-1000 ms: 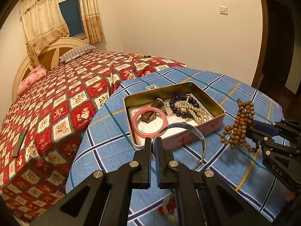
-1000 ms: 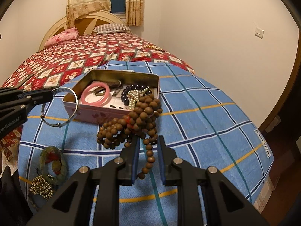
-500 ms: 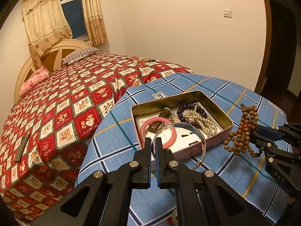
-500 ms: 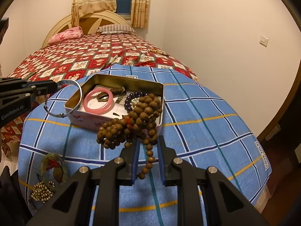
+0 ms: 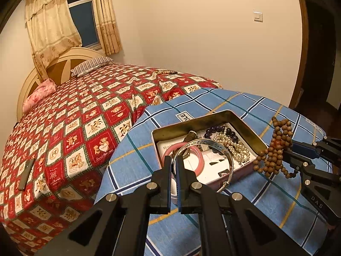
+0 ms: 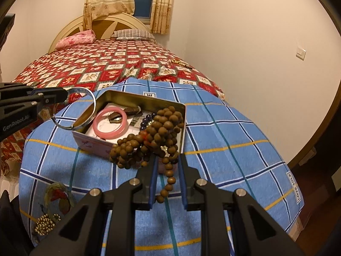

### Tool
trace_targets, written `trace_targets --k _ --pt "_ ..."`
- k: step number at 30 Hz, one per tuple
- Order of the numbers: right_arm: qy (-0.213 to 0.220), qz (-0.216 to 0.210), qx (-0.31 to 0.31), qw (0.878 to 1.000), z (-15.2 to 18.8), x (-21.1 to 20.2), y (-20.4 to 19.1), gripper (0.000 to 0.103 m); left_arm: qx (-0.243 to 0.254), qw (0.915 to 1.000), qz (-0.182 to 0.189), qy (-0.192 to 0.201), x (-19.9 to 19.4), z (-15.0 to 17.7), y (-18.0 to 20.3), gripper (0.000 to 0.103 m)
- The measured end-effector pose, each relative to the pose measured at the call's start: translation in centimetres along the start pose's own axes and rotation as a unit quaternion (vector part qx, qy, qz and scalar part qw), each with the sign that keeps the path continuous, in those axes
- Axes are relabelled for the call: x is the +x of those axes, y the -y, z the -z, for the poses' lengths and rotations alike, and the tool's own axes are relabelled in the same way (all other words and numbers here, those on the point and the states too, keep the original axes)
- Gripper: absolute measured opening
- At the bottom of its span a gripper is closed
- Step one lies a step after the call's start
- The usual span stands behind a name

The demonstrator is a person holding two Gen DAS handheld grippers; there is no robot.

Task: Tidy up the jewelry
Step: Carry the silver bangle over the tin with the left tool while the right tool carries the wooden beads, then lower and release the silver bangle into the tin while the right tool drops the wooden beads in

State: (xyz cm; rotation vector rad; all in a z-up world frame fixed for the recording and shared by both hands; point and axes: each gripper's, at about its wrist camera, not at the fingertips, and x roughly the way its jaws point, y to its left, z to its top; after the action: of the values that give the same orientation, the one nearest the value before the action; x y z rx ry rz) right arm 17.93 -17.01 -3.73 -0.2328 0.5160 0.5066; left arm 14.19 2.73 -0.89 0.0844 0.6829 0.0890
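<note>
Left claw (image 5: 173,166) pinches the stiff silver bangle (image 5: 204,162) at its rim, over the tin's (image 5: 251,136) seven o'clock corner. Right claw (image 6: 167,170), narrowly parted, clamps limp wooden beads (image 6: 153,138); they'll swing, so grip the bunch.

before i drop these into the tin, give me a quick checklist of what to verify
1. Left hand-held gripper shut on silver bangle: ok.
2. Right hand-held gripper holding wooden beads: ok, though one strand dangles between the fingers.
3. Tin open: ok.
4. Bangle fully over the tin: not ok, its lower end hangs outside the near wall.
5. Beads over the tin: cannot tell.
6. Free space inside: ok, beside the pink bangle.
</note>
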Motion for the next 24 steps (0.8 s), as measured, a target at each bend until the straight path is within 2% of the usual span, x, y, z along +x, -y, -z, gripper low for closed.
trace_targets --k 24 --pt "0.003 0.007 -0.035 0.999 -3.6 2.4 -0.6 0.021 0.003 0.9998 -0.009 -0.016 3.6 -2.4 -0.6 0.003"
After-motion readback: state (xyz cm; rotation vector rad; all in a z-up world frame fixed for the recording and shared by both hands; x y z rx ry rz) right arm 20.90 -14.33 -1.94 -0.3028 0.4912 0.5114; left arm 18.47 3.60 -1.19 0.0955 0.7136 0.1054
